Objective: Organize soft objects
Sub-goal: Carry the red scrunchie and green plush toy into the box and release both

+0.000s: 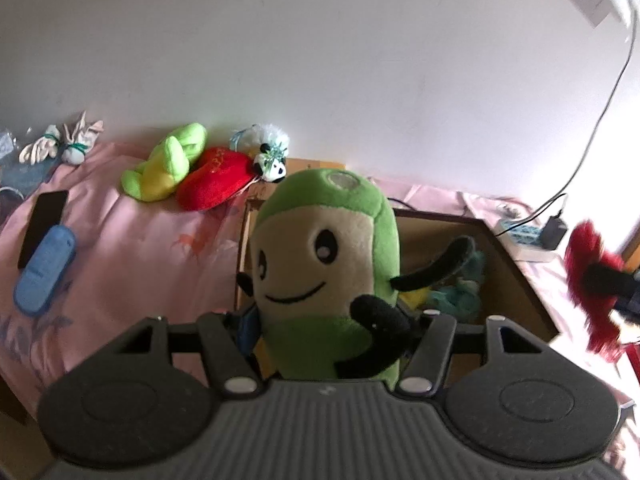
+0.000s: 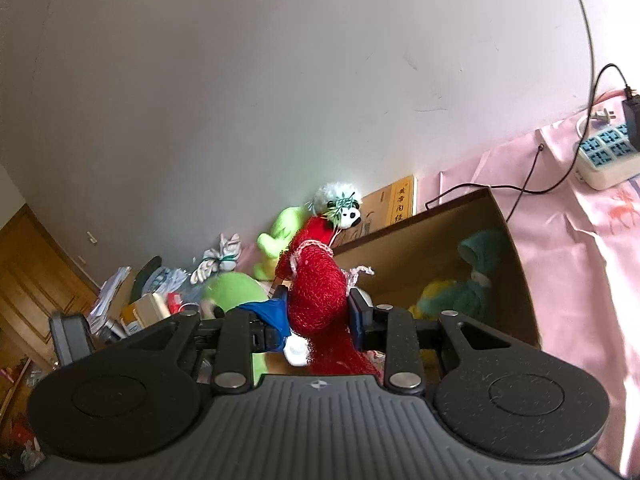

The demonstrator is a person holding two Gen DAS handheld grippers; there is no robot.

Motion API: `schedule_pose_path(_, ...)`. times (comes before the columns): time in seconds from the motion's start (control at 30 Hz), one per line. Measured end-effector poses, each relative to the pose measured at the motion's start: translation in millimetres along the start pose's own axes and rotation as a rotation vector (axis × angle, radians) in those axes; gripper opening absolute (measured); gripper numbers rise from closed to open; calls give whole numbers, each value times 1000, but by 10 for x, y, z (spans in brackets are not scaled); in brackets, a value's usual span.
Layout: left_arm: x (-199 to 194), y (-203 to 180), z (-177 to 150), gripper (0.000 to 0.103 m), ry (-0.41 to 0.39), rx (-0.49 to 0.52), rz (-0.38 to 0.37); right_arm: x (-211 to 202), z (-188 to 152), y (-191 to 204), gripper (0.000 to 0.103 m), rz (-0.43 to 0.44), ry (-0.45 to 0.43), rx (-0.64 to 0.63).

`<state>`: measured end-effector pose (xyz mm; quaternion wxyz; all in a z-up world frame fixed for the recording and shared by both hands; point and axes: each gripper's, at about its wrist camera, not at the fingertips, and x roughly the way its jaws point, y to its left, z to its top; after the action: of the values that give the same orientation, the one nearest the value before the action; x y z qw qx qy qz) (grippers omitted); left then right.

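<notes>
In the left wrist view my left gripper (image 1: 332,330) is shut on a green and cream plush (image 1: 320,248) with a smiling face and black arms, held upright in front of an open cardboard box (image 1: 520,276). The right wrist view shows my right gripper (image 2: 316,322) shut on a red mesh soft toy (image 2: 316,292) with pink lace trim, just left of the box (image 2: 420,240). That red toy (image 1: 588,280) appears blurred at the right edge of the left view. Teal and yellow soft things (image 2: 476,280) lie inside the box. The green plush (image 2: 232,292) shows blurred at the left.
On the pink sheet by the wall lie a lime plush (image 1: 168,164), a red cushion (image 1: 220,180) and a small panda toy (image 1: 274,164). A blue case (image 1: 44,268) and a black phone (image 1: 42,224) lie left. A power strip (image 2: 604,156) with cables sits right.
</notes>
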<state>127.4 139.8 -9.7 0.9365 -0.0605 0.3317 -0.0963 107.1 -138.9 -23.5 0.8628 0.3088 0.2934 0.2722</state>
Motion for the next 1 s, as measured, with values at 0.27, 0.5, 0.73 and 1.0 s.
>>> schedule_pose_path(0.27,535,12,-93,64,83,-4,87,561,13,-171,12,-33,31,46)
schedule_pose_path(0.5,659,-59,-160,68,90,43,127,1047,-91,-358,18,-70,60,109)
schedule_pose_path(0.73,587,-65,-189,76,86,33,111,1233,-142,-423,21,-54,73,103)
schedule_pose_path(1.0,422,-70,-246,79,76,-26,109,1050,-92,-450,21,-13,48,142)
